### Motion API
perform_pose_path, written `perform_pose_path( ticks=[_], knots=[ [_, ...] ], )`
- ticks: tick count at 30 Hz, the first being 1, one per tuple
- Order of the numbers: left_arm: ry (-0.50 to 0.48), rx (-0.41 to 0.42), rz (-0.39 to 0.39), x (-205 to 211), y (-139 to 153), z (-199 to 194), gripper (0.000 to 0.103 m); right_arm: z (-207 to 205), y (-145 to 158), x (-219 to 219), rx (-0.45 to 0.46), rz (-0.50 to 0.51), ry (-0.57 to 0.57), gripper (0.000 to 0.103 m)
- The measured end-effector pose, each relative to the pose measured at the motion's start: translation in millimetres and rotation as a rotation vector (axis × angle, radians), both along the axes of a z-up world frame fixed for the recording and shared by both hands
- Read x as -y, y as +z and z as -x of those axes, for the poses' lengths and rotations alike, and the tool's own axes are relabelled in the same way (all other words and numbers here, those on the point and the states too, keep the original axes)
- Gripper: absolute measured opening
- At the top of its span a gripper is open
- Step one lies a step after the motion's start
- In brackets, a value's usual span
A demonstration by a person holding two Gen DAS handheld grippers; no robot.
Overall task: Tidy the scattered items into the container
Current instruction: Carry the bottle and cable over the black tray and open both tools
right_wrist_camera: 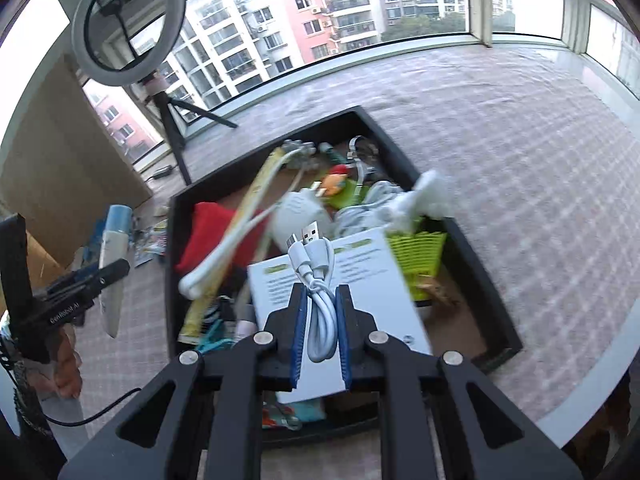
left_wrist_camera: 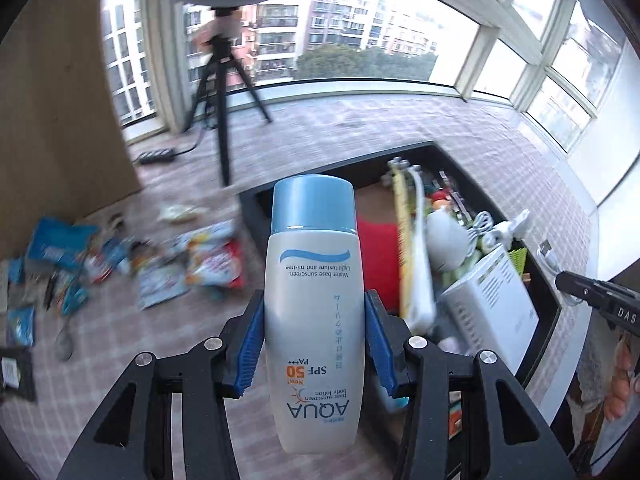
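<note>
You're mid-carry: left gripper (left_wrist_camera: 314, 340) clamped on the sunscreen bottle (left_wrist_camera: 314, 300), right gripper (right_wrist_camera: 322, 332) pinching the coiled white cable (right_wrist_camera: 318, 300). The black container (right_wrist_camera: 472, 248) sits right beneath the cable, so next just lower and release.

Ring light (right_wrist_camera: 129, 24) on a black tripod (left_wrist_camera: 224, 92) by the windows (right_wrist_camera: 360, 4), perhaps a power strip (left_wrist_camera: 156, 156) beneath.

Black claw (right_wrist_camera: 322, 328), blue pads (right_wrist_camera: 299, 336)
</note>
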State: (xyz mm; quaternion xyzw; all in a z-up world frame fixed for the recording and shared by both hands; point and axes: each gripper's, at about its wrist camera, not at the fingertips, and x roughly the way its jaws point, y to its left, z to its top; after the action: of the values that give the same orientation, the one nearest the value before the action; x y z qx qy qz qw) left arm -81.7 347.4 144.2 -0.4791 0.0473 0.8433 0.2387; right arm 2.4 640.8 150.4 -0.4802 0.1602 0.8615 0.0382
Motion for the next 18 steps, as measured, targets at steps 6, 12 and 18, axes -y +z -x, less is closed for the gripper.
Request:
perform_pose_path(
  ticks=[6,12,18],
  knots=[
    [-0.039,-0.018,0.012,-44,4,22,0.045,-11,-11,-42,0.024,-0.006,-0.071,0.016],
    [-0.001,-0.004,-0.003,-47,7,44,0.053,-13,-9,-46,0.002,0.012,-0.080,0.040],
    [0.018,-0.009,0.019,-26,3,43,0.052,-5,-9,-40,-0.007,0.034,-0.083,0.040]
  ],
)
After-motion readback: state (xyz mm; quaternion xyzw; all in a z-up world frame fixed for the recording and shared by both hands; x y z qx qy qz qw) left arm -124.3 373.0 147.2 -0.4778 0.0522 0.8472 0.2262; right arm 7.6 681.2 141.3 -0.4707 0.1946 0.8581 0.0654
